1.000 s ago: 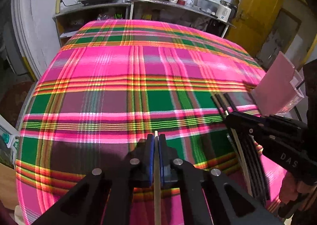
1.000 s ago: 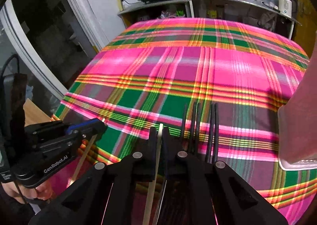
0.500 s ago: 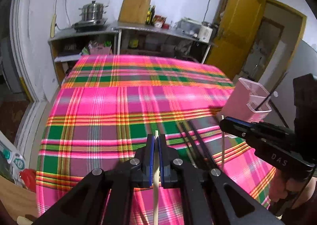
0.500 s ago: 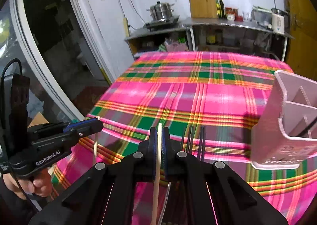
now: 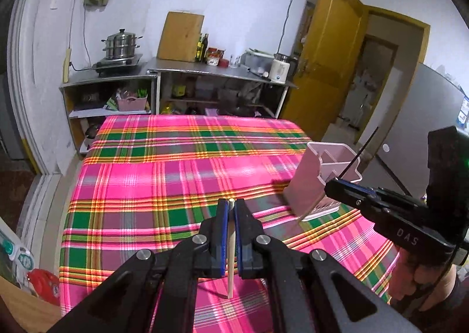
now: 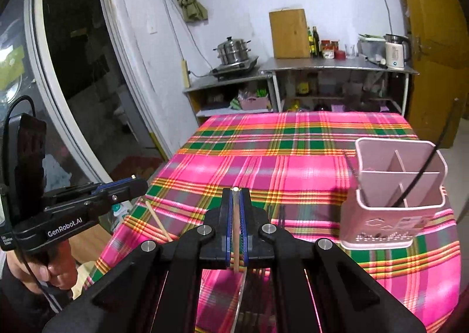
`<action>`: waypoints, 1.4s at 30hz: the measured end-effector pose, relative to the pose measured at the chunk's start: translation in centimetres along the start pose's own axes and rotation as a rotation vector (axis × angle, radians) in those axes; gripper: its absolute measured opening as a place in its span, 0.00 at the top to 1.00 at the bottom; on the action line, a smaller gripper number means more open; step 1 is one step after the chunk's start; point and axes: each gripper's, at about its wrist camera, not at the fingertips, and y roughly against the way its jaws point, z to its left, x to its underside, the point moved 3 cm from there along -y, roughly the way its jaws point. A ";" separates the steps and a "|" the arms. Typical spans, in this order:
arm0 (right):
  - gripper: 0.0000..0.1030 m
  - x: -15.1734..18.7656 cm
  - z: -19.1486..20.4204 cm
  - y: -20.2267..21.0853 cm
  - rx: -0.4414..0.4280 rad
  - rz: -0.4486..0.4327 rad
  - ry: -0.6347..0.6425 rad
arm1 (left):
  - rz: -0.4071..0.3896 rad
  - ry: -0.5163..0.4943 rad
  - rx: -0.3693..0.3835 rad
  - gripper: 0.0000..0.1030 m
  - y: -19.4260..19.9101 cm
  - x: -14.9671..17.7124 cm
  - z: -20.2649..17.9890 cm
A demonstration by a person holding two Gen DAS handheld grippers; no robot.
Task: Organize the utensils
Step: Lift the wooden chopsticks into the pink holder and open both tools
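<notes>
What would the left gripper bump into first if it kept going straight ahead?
Probably nothing soon. The left gripper, shut on a chopstick, points over bare tablecloth; the pink holder stands off to its right.

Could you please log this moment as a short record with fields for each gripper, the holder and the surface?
left gripper: shut on a wooden chopstick, raised above the cloth
right gripper: shut on a second wooden chopstick
holder: pink utensil holder, upright, divided compartments, one black chopstick leaning inside
surface: plaid tablecloth
</notes>
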 end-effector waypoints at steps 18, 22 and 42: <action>0.95 -0.2 -5.3 6.6 0.124 -0.074 -0.069 | 0.034 -0.016 0.159 0.96 -3.2 -2.7 -7.0; 0.95 -0.7 -7.4 7.8 0.161 -0.092 -0.102 | 0.052 -0.038 0.196 0.96 -4.8 -3.6 -9.3; 0.95 -8.4 -13.4 12.9 0.272 -0.293 -0.140 | -0.117 -0.024 0.294 0.96 -6.2 -15.0 -15.0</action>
